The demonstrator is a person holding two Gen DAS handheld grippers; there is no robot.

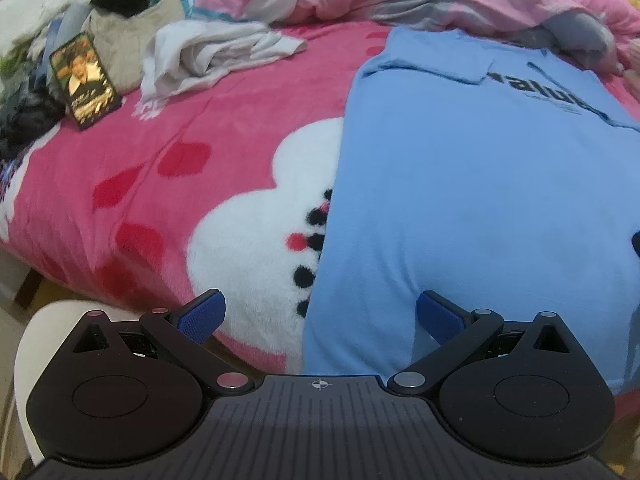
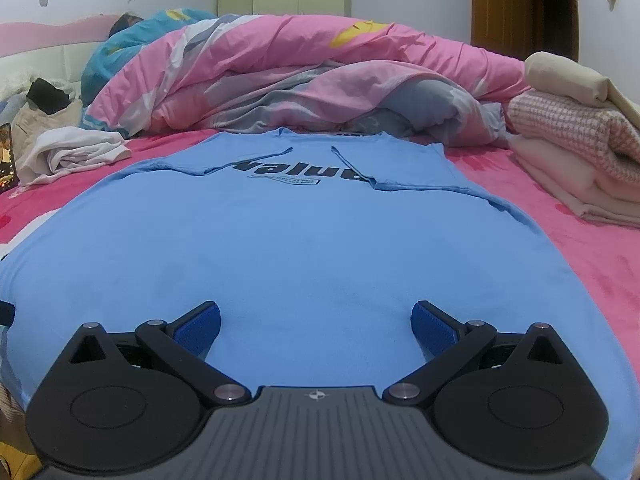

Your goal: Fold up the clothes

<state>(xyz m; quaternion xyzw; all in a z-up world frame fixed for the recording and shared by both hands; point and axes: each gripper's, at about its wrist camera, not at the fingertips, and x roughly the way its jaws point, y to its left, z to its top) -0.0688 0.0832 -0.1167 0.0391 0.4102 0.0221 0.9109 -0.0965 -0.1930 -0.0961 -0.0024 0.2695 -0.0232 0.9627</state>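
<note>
Two hand-held grippers are in my hands, and both have their blue pads spread wide with nothing between them. My left hand-held gripper [image 1: 321, 312] hovers over the near left edge of the blue T-shirt [image 1: 472, 200], where the cloth meets the pink blanket [image 1: 132, 184] with its white cartoon figure. My right hand-held gripper [image 2: 316, 322] hangs over the shirt's lower hem area, roughly mid-width, and I cannot tell whether its pads touch the fabric.

In the right wrist view the blue T-shirt [image 2: 304, 240] lies flat and face up on the bed, neck toward the far side, with both sleeves folded inward across the chest so that they partly cover the black printed lettering [image 2: 300, 170]. Beyond the collar is a bunched pink and grey duvet [image 2: 304, 80]. To the right of the shirt, well apart from it, a stack of folded pale pink and cream textiles [image 2: 576, 152] rests on the blanket. On the left, a crumpled white garment [image 1: 208, 56] lies near a beige one [image 1: 132, 40], and a dark card or case with a picture on it [image 1: 85, 82] leans beside them. A wooden door [image 2: 524, 8] stands in the far right corner of the room.
</note>
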